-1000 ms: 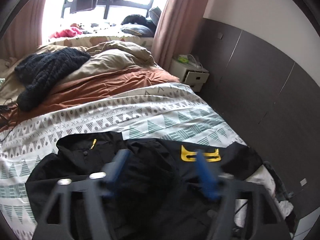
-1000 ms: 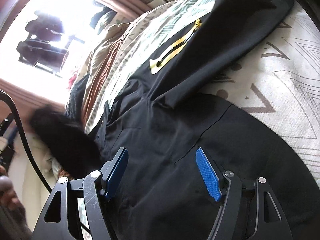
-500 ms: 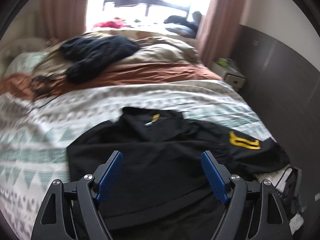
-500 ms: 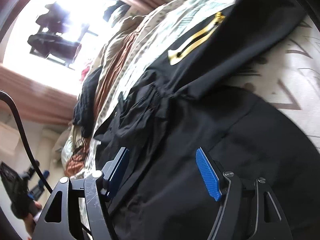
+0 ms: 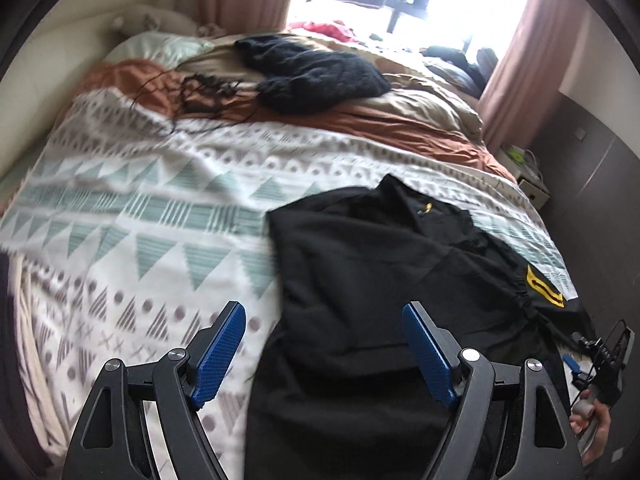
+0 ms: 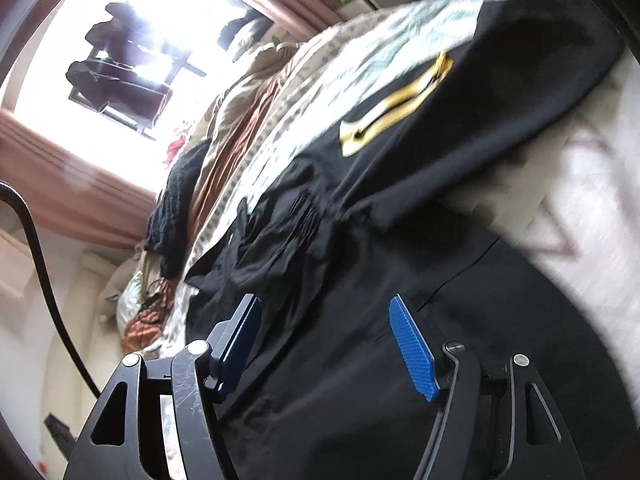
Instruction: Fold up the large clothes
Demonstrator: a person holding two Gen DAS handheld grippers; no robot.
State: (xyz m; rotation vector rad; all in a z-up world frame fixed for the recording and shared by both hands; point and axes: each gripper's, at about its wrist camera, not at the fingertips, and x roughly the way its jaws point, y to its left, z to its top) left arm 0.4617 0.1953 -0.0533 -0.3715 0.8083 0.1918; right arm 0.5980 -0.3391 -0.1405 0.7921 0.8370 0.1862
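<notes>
- Blurring hides black jacket (image 6: 400, 240) detail; hem cut off.
- Jacket, yellow patch (image 5: 544, 286), lies rumpled on patterned bedspread (image 5: 140, 208).
- Left gripper (image 5: 326, 354), right gripper (image 6: 334, 346): fingers apart, gripping nothing.

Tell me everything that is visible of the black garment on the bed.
The black garment lies mostly flat on the patterned bedspread, toward the bed's near right part. It looks like thin matte woven fabric. A part that looks like a sleeve is turned over the body, and near it sit a gathered elastic section and a yellow striped patch. A small yellow detail shows near its far edge. The left gripper and right gripper hover open above it; neither pinches the cloth.
</notes>
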